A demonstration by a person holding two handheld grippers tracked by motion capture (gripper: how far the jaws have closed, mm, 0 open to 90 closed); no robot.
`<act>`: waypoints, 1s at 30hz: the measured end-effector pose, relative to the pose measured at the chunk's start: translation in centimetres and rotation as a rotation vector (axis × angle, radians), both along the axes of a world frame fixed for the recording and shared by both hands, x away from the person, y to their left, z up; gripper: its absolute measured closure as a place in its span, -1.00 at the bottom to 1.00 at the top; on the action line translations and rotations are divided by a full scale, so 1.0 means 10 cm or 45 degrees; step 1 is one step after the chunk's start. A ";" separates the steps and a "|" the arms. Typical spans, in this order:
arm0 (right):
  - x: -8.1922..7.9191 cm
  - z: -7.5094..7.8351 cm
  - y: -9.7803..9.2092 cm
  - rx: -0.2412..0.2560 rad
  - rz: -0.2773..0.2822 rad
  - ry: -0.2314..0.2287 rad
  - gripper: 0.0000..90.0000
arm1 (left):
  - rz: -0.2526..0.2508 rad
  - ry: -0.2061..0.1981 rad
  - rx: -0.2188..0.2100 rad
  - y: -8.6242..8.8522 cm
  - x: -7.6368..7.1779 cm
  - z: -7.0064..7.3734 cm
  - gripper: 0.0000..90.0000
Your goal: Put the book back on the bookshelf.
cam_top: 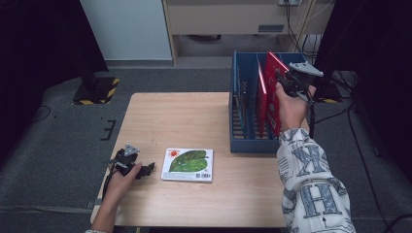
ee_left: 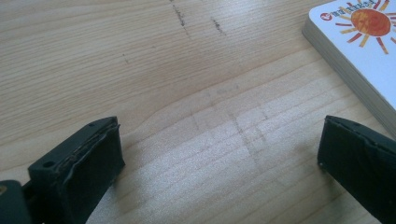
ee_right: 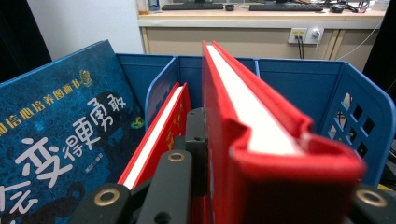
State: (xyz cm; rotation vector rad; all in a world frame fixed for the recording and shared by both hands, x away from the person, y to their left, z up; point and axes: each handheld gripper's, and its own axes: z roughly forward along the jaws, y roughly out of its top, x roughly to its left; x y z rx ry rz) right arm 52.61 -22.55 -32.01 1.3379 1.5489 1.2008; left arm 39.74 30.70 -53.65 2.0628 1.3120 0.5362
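Room's pretty plain; grey carpet floor all round, looks a bit worn and speckled; the bench is light wood with visible grain and a couple of dark scuffs on top. Off to the far left there's a black stand base with yellow-and-black hazard tape sitting on the carpet; dark curtains or panels close in both sides. Straight back is a pale whitish panel, and next to it a beige cabinet or desk front; cables dangle down on the right. A wall socket plate sits on that beige front; lighting is even, kinda dim at the edges.
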 end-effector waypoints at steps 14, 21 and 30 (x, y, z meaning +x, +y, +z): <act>0.11 -0.06 0.00 0.011 -0.022 0.018 0.76 | 0.002 -0.004 -0.007 -0.01 0.00 0.00 -1.00; 0.12 -0.13 0.00 0.014 -0.024 0.039 0.76 | 0.002 -0.004 -0.008 -0.01 0.01 0.00 -1.00; 0.11 -0.16 -0.04 0.028 -0.020 0.050 0.76 | -0.003 -0.001 -0.002 0.00 0.01 0.00 -1.00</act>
